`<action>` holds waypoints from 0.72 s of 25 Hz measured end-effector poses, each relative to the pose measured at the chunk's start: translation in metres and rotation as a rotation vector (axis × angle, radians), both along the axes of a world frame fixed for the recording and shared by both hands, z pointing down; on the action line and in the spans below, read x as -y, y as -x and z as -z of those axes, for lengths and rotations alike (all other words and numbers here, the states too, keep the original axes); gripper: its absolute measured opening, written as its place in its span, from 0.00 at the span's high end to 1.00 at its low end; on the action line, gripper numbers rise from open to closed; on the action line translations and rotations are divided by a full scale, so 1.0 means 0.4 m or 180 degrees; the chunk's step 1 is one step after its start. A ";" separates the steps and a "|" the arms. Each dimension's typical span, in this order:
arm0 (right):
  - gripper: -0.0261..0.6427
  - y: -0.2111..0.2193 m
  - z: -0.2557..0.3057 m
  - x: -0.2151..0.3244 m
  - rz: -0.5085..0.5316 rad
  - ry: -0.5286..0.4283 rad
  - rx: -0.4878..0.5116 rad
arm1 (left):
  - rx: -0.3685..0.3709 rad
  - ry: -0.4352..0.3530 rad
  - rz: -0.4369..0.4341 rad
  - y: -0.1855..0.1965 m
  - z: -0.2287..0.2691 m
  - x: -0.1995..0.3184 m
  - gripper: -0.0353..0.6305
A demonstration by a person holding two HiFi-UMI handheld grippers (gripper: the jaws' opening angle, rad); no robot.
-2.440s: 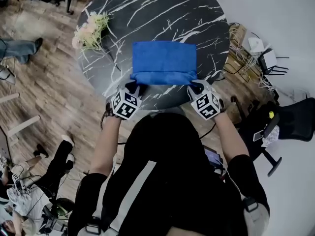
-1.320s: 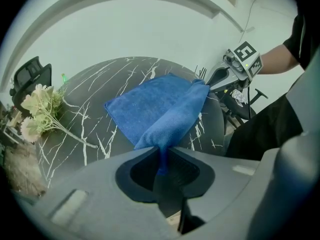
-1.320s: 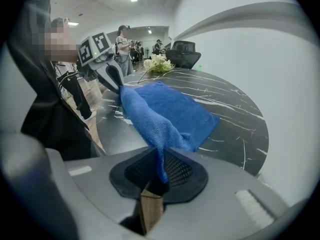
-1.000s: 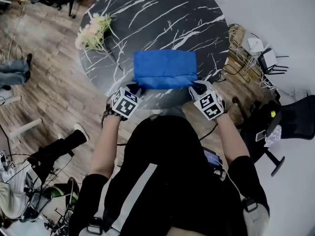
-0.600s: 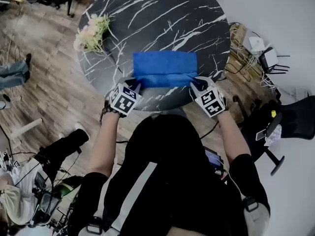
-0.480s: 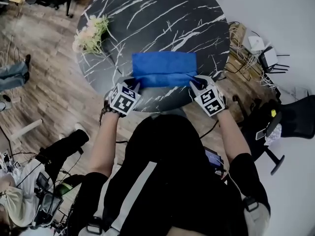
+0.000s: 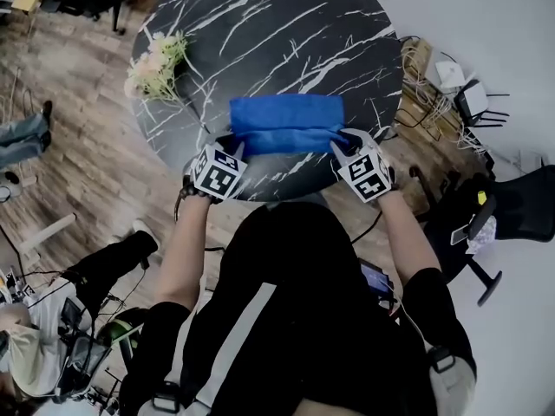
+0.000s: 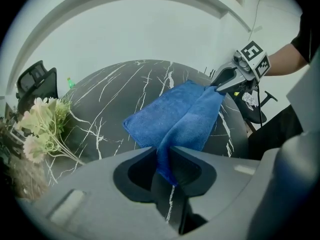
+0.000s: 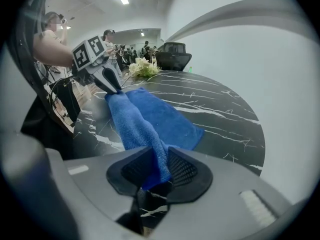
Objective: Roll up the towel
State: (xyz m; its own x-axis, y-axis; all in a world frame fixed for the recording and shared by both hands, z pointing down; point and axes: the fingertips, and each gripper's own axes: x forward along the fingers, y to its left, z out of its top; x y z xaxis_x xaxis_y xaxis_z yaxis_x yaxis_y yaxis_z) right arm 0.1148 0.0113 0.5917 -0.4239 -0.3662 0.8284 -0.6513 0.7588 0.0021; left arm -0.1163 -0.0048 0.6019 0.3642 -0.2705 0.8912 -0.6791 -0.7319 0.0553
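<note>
The blue towel is spread on the near part of the round, dark, white-veined surface. Its long side runs from left to right, and its near edge is gathered into a thicker band. That band is raised off the surface at both ends, because each end is pinched by a gripper: the left end by the left gripper and the right end by the right gripper.

In the left gripper view the fingers are seen nearly together, with a fold of blue cloth clamped in the narrow gap between them. Much the same is shown in the right gripper view. There the fingers are set close with a bunched fold of towel caught between them. They have just been opening a little, yet the gap is filled by the cloth, and the hold is judged to be a grip.

Both ends appear to be taken at once so that the band is drawn straight between the grippers and an even roll can be turned away from the person. The rolling is judged to be barely begun, since most of the towel is lying flat beyond the band.

A bunch of pale flowers is laid at the far left of the surface, well apart from the towel and out of the roll's likely path.
</note>
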 end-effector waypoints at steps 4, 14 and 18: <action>0.80 0.002 0.002 0.007 -0.0013 -0.0006 0.0009 | -0.0105 -0.0046 0.0073 0.003 0.004 0.003 0.79; 0.73 -0.003 0.044 -0.002 -0.0004 -0.0091 0.0028 | -0.0283 -0.0288 0.0158 0.018 0.072 -0.009 0.71; 0.73 -0.001 0.063 -0.016 -0.0053 -0.0201 0.0065 | -0.0250 -0.0550 0.0146 0.021 0.096 -0.012 0.71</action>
